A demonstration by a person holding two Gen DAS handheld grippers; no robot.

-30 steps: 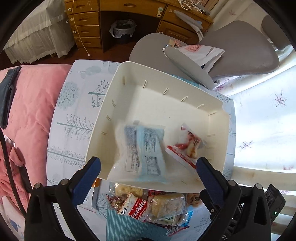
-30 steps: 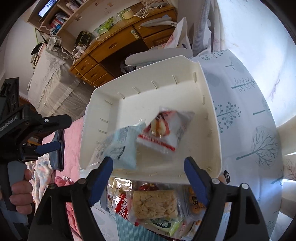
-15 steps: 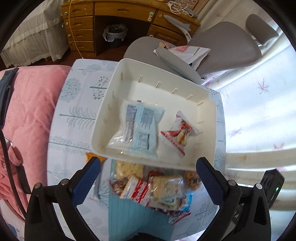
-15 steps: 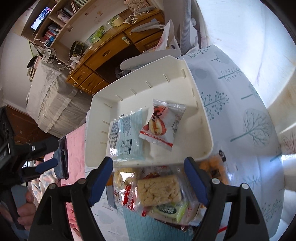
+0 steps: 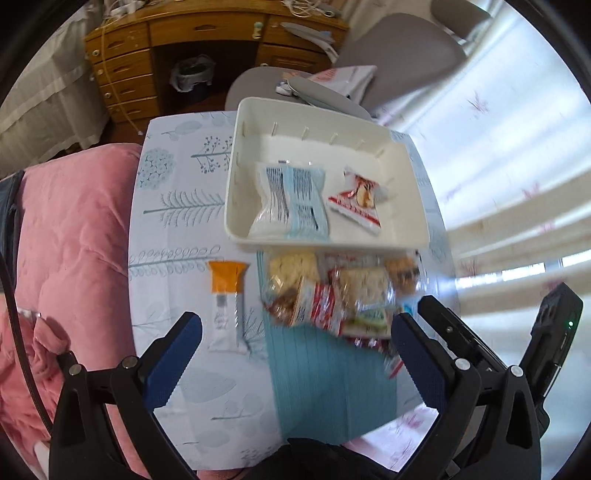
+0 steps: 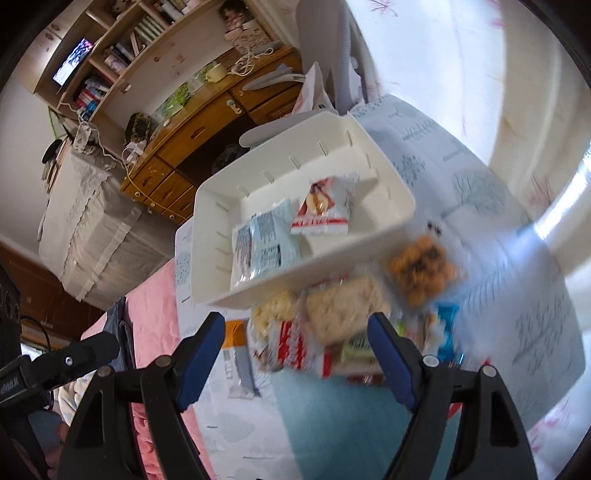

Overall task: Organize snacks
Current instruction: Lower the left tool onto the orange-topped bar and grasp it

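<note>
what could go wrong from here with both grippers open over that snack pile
Likely risks:
1. The snack pile is overlapped and jumbled, so a grab by the right gripper could catch two packets or drag neighbours.
2. The orange-topped bar lies apart from the pile near the pink blanket; the left gripper could nudge it off the table edge.
3. The white bin touches the pile, so pushing could shift it.

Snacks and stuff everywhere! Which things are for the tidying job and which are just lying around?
For the job:
white bin
blue-white packet and red-white packet, both already in the bin
snack pile on the table
orange-topped bar beside the pile
left gripper and right gripper, both open and empty

Just lying around:
grey chair
wooden desk
pink quilt
</note>
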